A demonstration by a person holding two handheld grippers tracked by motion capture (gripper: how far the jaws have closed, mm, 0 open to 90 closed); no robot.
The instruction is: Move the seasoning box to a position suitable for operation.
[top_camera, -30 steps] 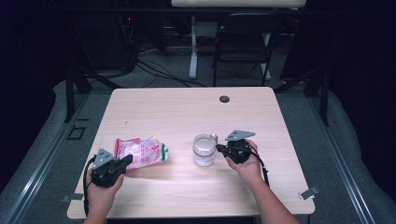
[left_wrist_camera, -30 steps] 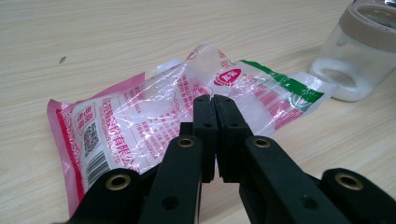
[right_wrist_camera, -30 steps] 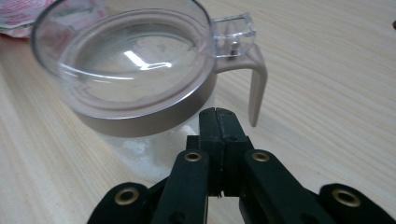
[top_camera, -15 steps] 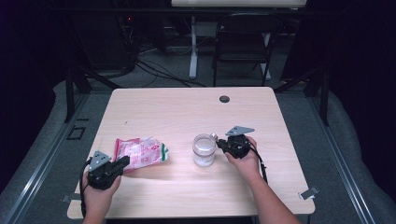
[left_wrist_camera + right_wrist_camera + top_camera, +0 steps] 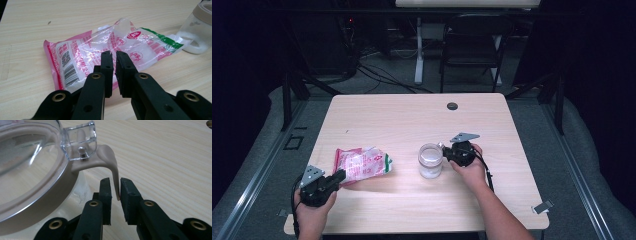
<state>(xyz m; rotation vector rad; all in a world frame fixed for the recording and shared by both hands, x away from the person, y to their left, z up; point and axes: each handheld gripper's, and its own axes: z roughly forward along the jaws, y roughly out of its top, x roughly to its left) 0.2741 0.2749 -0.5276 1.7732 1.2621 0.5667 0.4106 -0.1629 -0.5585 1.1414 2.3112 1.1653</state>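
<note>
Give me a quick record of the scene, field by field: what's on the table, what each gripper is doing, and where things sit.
Surface: light wooden table
Left gripper: jaws nearly closed, a narrow gap showing, over the near edge of the bag; a grip cannot be told
Bag: clear plastic pouch with pink and green print and a barcode, lying flat, front left
Right gripper: closed on the jar's beige latch tab
Jar: clear, clear lid with beige rim, white contents, upright, right of the bag
Other: small dark round object near the far edge

I can't read the bag's (image 5: 105, 55) print, and the jar (image 5: 32, 177) runs off my right gripper view.
</note>
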